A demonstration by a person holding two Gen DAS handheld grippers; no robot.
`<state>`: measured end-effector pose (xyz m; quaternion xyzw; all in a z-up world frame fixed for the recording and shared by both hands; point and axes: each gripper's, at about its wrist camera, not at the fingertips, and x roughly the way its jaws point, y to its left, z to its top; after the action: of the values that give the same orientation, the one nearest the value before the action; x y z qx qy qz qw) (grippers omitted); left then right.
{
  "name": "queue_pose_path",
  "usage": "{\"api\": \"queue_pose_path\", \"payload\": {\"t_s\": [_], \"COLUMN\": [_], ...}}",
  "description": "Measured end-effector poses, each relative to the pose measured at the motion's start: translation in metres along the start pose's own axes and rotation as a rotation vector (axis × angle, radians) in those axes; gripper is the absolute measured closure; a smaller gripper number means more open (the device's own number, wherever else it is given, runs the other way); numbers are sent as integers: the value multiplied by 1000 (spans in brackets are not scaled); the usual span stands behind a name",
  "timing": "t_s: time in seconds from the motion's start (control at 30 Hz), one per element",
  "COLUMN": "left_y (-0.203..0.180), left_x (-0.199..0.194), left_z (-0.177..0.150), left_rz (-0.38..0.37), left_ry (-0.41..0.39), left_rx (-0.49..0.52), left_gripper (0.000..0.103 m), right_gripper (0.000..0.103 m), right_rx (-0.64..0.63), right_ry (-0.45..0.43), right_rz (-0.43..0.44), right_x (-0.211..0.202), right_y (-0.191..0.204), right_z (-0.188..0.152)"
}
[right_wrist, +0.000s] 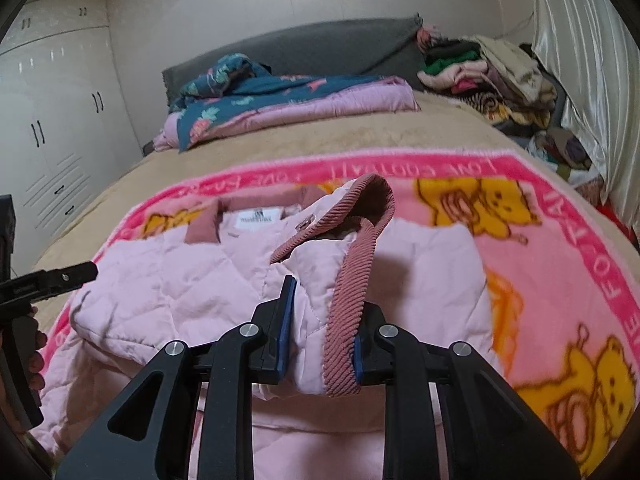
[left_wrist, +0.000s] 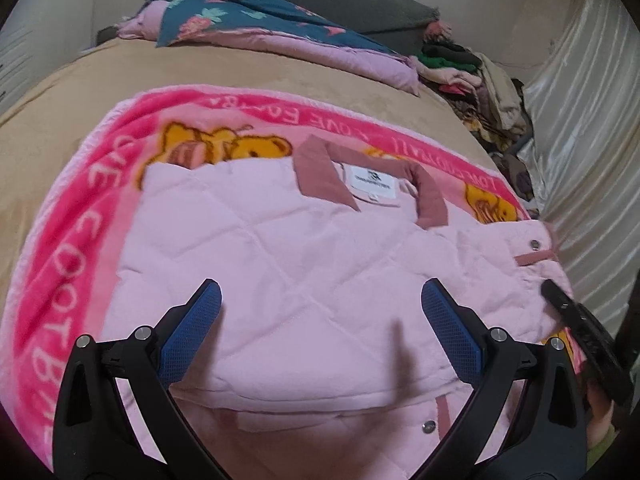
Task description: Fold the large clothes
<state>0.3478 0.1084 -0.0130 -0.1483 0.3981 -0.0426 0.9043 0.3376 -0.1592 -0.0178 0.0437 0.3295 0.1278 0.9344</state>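
A pale pink quilted jacket (left_wrist: pixel 304 264) with a dusty-pink ribbed collar (left_wrist: pixel 316 172) lies on a bright pink cartoon blanket (left_wrist: pixel 80 224) spread over the bed. My left gripper (left_wrist: pixel 320 300) is open and empty, hovering over the jacket's middle. My right gripper (right_wrist: pixel 320 320) is shut on a lifted fold of the jacket (right_wrist: pixel 308 312) with its ribbed trim (right_wrist: pixel 352 280), holding it above the rest of the garment. The right gripper's black body shows at the right edge of the left wrist view (left_wrist: pixel 580 320).
A tan bedsheet (right_wrist: pixel 360 136) covers the bed. A folded teal-and-pink quilt (right_wrist: pixel 288 100) lies near the grey headboard (right_wrist: pixel 320 44). A heap of clothes (right_wrist: pixel 488 76) sits at the far right by a pale curtain (right_wrist: pixel 580 60). White wardrobes (right_wrist: pixel 52 120) stand at left.
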Motion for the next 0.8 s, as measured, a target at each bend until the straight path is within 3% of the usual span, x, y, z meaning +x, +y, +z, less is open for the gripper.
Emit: {"api": "queue_pose_path", "payload": {"t_s": [0.2, 0.27, 0.33, 0.43, 0.6, 0.8], "left_y": [-12, -11, -9, -4, 4, 12], "left_x": [19, 24, 31, 44, 55, 60], "left_z": [-12, -15, -18, -25, -31, -36], "left_rz": [82, 101, 142, 170, 165, 139], "left_ry": [41, 56, 73, 120, 144, 155], "left_rx": [85, 87, 95, 98, 86, 68], "left_gripper": [9, 9, 9, 9, 8, 8], "right_gripper": [70, 62, 45, 34, 31, 28], "right_rx": [27, 22, 19, -6, -63, -184], "right_ry": [57, 68, 57, -5, -25, 50], "right_rz": [-23, -33, -56, -108, -77, -1], "right_x": [11, 12, 7, -8, -16, 0], "right_y": [-5, -5, -5, -1, 14, 48], "right_z": [-12, -13, -13, -10, -5, -3]}}
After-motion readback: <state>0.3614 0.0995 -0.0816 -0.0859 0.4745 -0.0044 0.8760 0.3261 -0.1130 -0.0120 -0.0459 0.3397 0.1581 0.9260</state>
